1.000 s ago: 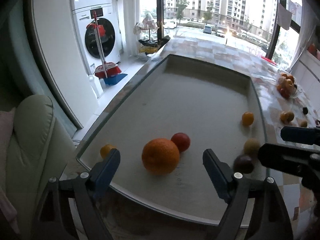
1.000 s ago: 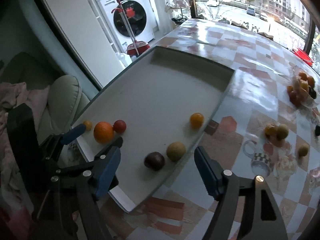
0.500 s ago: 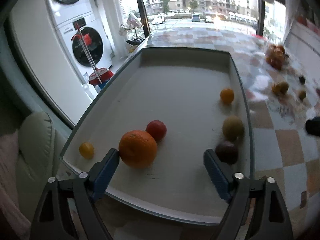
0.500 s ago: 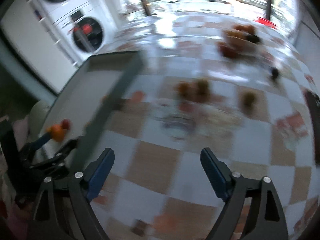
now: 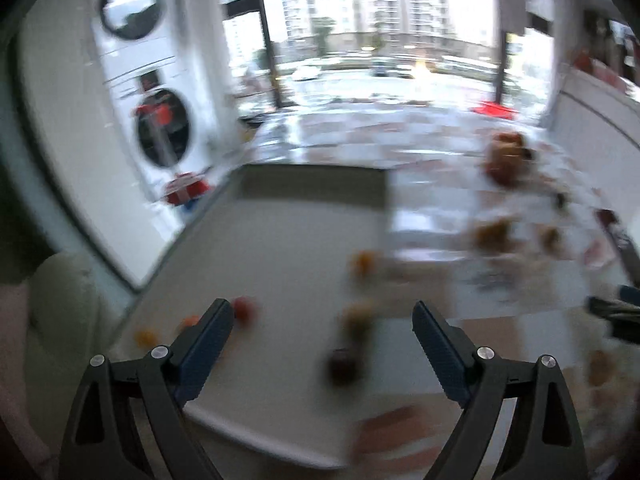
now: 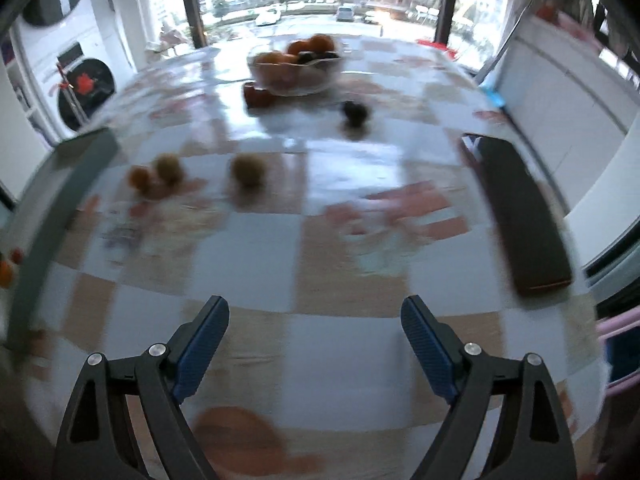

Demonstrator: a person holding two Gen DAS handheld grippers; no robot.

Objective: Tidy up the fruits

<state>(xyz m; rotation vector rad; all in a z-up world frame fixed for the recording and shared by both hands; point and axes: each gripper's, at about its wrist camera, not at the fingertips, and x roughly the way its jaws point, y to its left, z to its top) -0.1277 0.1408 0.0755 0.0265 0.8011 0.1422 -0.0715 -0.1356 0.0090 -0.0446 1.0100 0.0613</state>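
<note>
The left wrist view is blurred. My left gripper point(image 5: 322, 326) is open and empty above the near end of the grey tray point(image 5: 288, 240). The tray holds a red fruit point(image 5: 243, 309), a small orange fruit point(image 5: 362, 262), a brownish fruit point(image 5: 358, 318) and a dark fruit point(image 5: 342, 364). My right gripper point(image 6: 314, 322) is open and empty over the checkered table. Ahead of it lie a brown fruit point(image 6: 248, 170), an orange and brown pair point(image 6: 154, 174), a dark fruit point(image 6: 354, 112) and a glass bowl point(image 6: 296, 80) of fruit.
A long dark flat object point(image 6: 520, 216) lies on the table at the right. The tray's rim point(image 6: 60, 200) runs along the left of the right wrist view. A washing machine point(image 5: 160, 136) stands beyond the table's left edge. A red fruit point(image 6: 256, 96) sits beside the bowl.
My left gripper has pulled back and swung right, so the tray's fruit look smaller. My right gripper has swung right from the tray to the open table with the bowl ahead.
</note>
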